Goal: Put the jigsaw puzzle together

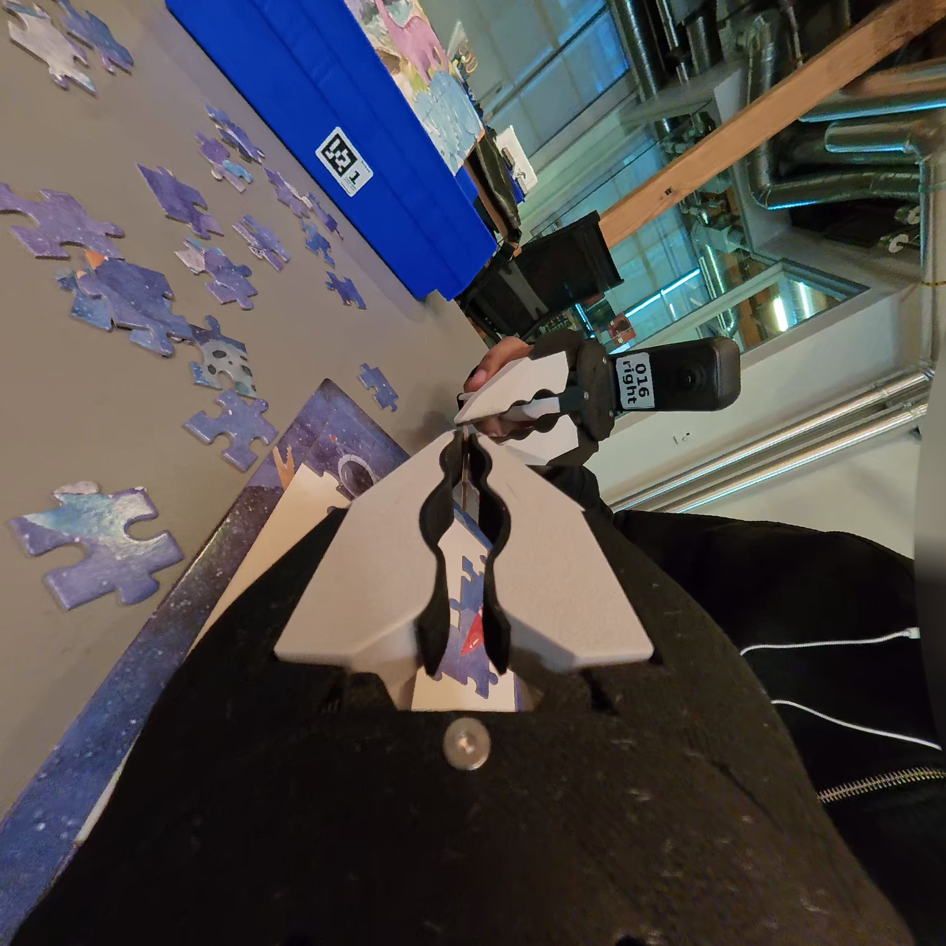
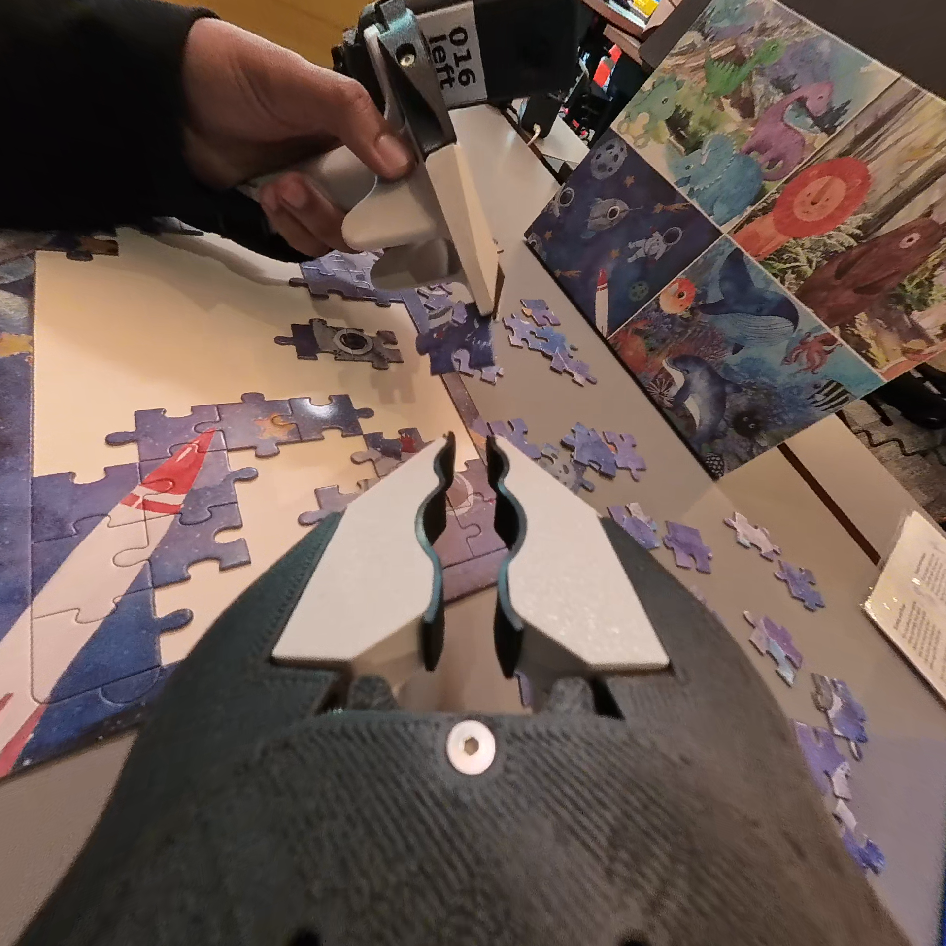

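A white label (image 1: pixel 635 381) with black printed characters is carried on the camera body of the right gripper (image 1: pixel 458 418). A similar white tag (image 2: pixel 458 56) is fitted to the left gripper (image 2: pixel 486 309). A coded sticker (image 1: pixel 344 161) is affixed to the blue bin (image 1: pixel 307 102). The lettering on the printed sheet (image 2: pixel 911 609) is too small to be read.
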{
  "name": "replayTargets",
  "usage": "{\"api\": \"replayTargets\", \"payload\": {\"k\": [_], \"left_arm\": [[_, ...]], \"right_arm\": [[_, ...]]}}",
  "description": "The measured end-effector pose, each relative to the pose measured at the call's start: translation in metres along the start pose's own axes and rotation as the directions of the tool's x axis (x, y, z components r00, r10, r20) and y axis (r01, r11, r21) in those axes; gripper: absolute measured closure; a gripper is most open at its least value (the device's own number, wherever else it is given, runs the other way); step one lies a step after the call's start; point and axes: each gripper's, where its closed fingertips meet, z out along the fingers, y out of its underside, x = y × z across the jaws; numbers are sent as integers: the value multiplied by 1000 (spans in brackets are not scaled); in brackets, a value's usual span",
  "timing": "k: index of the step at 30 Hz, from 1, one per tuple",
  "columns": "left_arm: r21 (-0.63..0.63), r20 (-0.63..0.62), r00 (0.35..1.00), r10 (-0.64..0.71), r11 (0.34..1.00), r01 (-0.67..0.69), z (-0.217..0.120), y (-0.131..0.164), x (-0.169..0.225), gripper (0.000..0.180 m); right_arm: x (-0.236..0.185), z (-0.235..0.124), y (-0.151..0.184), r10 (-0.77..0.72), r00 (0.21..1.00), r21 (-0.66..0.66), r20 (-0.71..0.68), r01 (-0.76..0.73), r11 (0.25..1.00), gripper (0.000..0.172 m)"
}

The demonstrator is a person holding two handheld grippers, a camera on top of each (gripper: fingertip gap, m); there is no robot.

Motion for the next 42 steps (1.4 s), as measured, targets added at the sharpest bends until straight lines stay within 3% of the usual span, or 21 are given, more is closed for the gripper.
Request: {"api": "replayTargets", "payload": {"k": [27,42], "left_arm": [[-20,19,1000,-8,1000,8,4,4,-4,180],[-8,1,1000,-10,1000,10,6,4,-1,180]], "right_arm": [[-25,15,-7,-35,997,1,62,35,999,160],[-5,21,-3,8,998,-30,-57,-10,999,163]]}}
